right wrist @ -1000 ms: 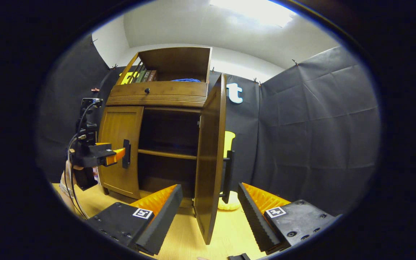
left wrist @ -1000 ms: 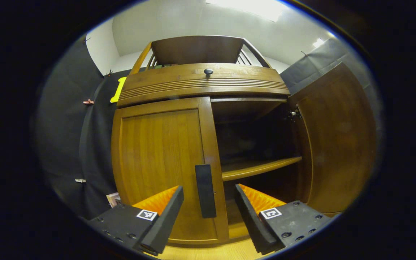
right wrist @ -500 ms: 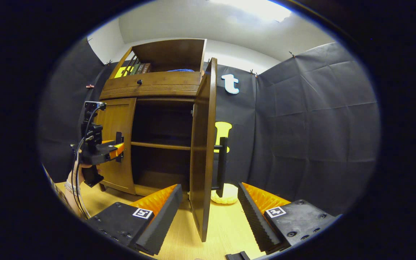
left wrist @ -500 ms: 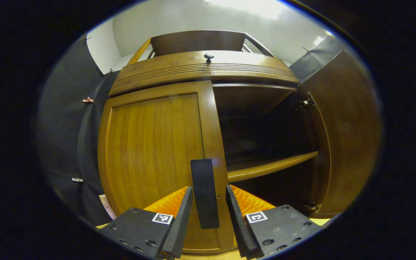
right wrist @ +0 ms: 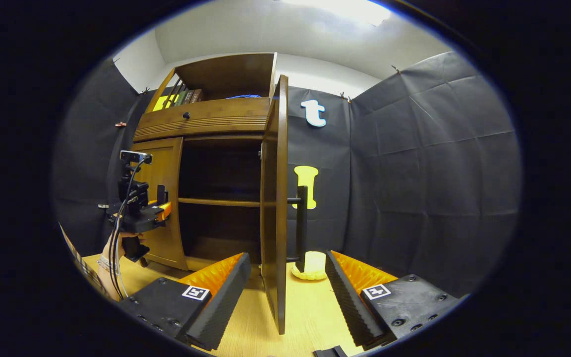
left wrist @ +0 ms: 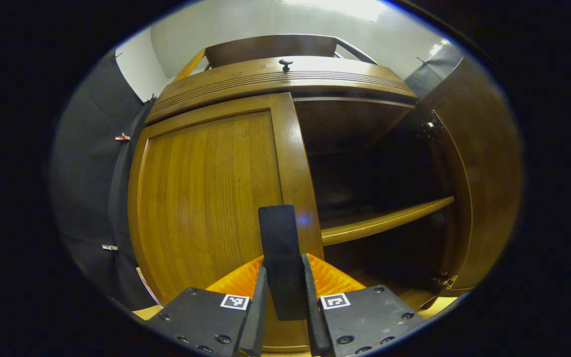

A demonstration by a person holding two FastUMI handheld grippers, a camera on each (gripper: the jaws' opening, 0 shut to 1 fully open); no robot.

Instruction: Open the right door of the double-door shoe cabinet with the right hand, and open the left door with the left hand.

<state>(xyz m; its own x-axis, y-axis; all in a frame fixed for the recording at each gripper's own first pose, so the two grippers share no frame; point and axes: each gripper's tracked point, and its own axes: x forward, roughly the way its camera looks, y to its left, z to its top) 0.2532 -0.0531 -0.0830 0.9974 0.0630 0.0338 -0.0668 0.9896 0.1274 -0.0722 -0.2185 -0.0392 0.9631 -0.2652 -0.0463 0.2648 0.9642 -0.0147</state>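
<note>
- Shoe cabinet point(right wrist: 206, 124), a tall brown wooden unit, stood on a pale wood floor point(right wrist: 305, 302) against the booth's black cloth wall.
- Its left door point(left wrist: 206, 188) was shut; its right door point(right wrist: 274, 198) stood swung out wide, edge-on in the right gripper view.
- Left gripper point(left wrist: 282, 297) had its two fingers closed against the sides of the left door's black vertical handle point(left wrist: 279, 248), near that door's inner edge.
- Right gripper point(right wrist: 288, 292) hung free with its jaws wide apart, holding nothing, the open door's lower edge lying between them farther off.
- Judged by look, the doors were stiff, solid wood on metal hinges point(left wrist: 431, 126): rigid and fairly heavy, likely to swing in an arc, not pull straight.
- The handle seemed the best hold; its smooth dark face could slip, so a firm pinch on its flat sides would help.
- Inside, a wooden shelf point(left wrist: 389, 223) crossed the dark interior.
- A drawer knob point(left wrist: 285, 63) sat above, and books point(right wrist: 186, 96) stood on the top ledge.
- A pale rounded object point(right wrist: 313, 265) lay on the floor behind the right door, clear of the left door's swing.
- The hand point(right wrist: 124, 243) holding the left gripper stood in front of the left door, and would have to step back with the swing.
</note>
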